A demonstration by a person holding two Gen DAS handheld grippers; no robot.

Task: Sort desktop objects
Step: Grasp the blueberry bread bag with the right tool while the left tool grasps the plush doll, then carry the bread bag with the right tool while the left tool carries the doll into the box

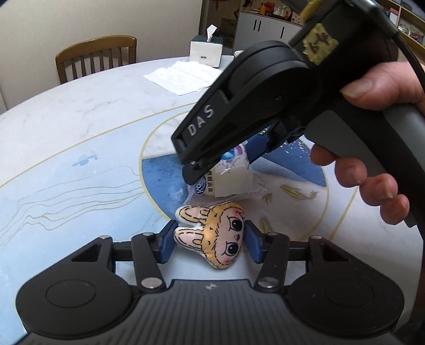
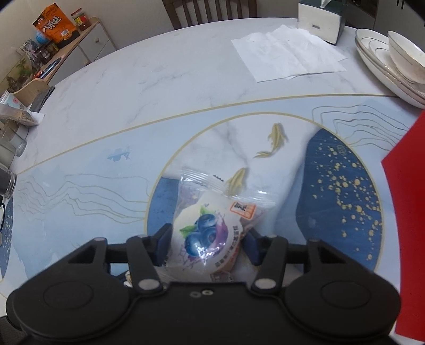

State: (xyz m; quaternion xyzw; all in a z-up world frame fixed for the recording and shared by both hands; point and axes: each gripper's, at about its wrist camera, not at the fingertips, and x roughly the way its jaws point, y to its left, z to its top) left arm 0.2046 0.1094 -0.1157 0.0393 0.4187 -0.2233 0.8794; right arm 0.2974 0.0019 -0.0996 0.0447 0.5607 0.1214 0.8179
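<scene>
A small rabbit-face plush (image 1: 220, 233) lies on the patterned round table (image 1: 79, 132), between the blue pads of my left gripper (image 1: 211, 242). Both pads touch its sides. Just beyond it lies a clear blueberry snack packet (image 1: 231, 180) (image 2: 207, 233). My right gripper (image 2: 208, 245) (image 1: 228, 159) comes steeply down onto the packet, held by a person's hand (image 1: 372, 172), and its pads press the packet on both sides. The plush is not visible in the right wrist view.
Loose white papers (image 2: 287, 53) and a tissue box (image 2: 321, 18) lie at the far side, with stacked white plates and a bowl (image 2: 393, 66) to the right. A red sheet (image 2: 403, 212) fills the right edge. Glass jars (image 2: 10, 148) stand at the left edge; a wooden chair (image 1: 95, 58) is behind the table.
</scene>
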